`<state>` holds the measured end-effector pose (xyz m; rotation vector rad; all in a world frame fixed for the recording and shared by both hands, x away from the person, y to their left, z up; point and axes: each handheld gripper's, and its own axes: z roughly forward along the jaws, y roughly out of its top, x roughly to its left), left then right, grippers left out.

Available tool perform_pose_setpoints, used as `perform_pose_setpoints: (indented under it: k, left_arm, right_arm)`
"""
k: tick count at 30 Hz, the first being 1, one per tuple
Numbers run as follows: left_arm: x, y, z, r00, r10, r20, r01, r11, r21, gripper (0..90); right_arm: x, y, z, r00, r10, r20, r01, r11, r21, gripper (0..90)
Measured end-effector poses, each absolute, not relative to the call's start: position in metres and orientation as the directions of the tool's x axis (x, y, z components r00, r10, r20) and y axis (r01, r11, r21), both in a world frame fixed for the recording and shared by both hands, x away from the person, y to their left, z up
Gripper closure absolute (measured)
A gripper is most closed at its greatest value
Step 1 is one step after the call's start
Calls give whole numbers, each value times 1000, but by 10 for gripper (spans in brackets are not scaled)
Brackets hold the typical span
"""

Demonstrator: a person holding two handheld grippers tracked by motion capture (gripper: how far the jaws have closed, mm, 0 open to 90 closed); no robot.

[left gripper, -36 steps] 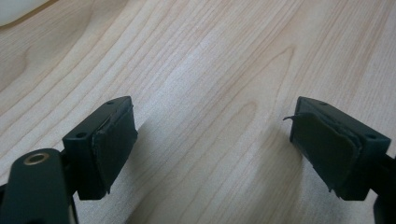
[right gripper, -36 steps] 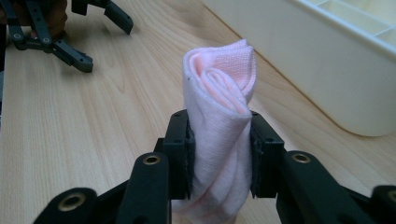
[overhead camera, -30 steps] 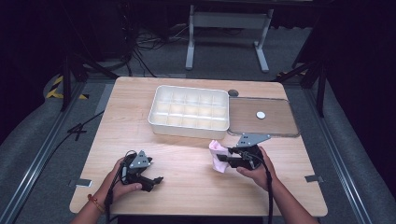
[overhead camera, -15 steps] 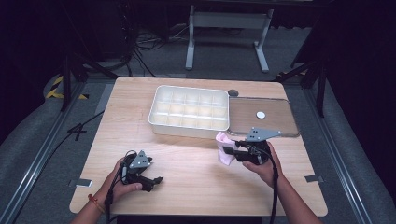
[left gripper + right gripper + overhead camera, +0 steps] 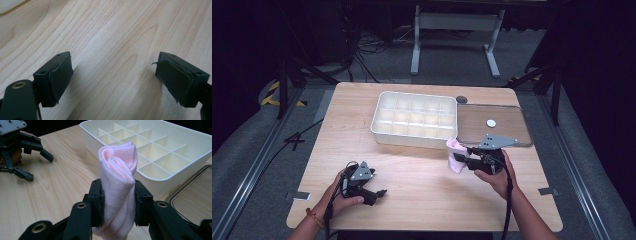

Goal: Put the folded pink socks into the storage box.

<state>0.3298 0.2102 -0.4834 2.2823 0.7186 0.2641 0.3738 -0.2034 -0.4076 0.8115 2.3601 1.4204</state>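
**Two grippers, one rolled cloth**

Two jaws of the right gripper (image 5: 118, 205) clamp a rolled pink cloth (image 5: 120, 182), lifted just beside the near wall of the white divided tray (image 5: 412, 137). A clear lid (image 5: 507, 125) lies right of it. The left gripper (image 5: 113, 80) rests wide open, empty, on the wooden table (image 5: 422, 175), well apart.

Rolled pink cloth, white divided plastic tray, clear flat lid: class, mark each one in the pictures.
rolled pink cloth (image 5: 119, 162), right gripper view, its spiralled top end
white divided plastic tray (image 5: 414, 138), high view, near wall
clear flat lid (image 5: 512, 127), high view, bare panel
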Motion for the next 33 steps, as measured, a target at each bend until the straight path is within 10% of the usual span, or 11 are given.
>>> perform_pose_setpoints:
  k: [33]
  left_arm:
    - [330,210,-483,827,562,-16,415,-591,692,142]
  right_arm:
    - [399,-218,-375,-769,640,-1,268,323,908,654]
